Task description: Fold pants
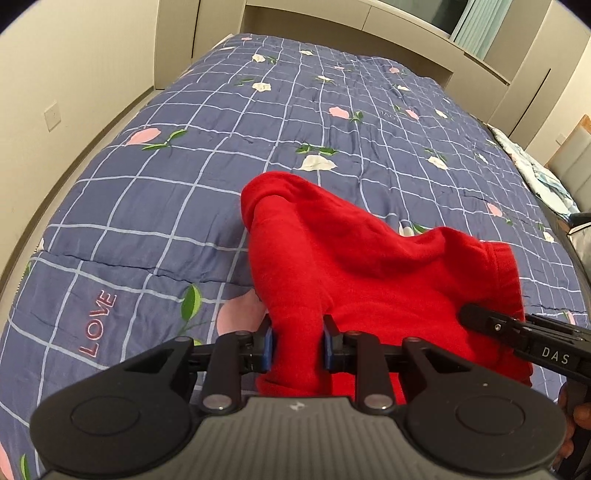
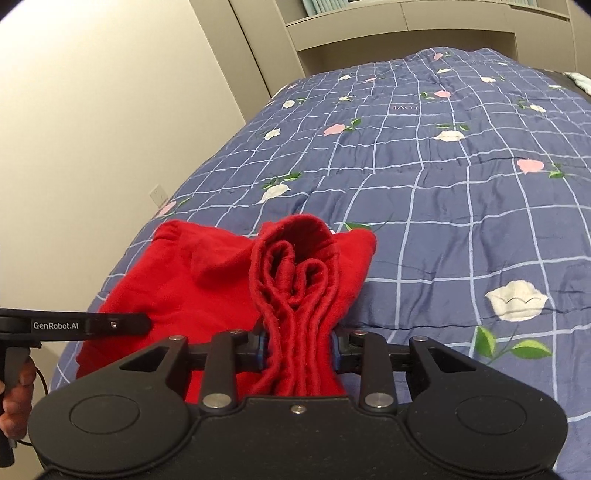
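Note:
Red pants (image 1: 351, 258) lie bunched on a blue checked quilt (image 1: 166, 192) with flower prints. My left gripper (image 1: 298, 345) is shut on a fold of the red cloth at its near edge, blue pads pressing both sides. A black finger (image 1: 480, 317) of the right gripper reaches over the pants from the right. In the right wrist view, my right gripper (image 2: 299, 350) is shut on a thick bundle of layered hems of the pants (image 2: 177, 280), which loop up beyond the pads. The left gripper's finger (image 2: 92, 325) comes in from the left, held by a hand (image 2: 14, 398).
The quilt (image 2: 461, 206) stretches far ahead to a beige headboard shelf (image 1: 332, 22). A beige wall with a socket (image 1: 51, 116) runs along the bed's left side. A pale blue patterned cloth (image 1: 535, 173) lies at the bed's right edge.

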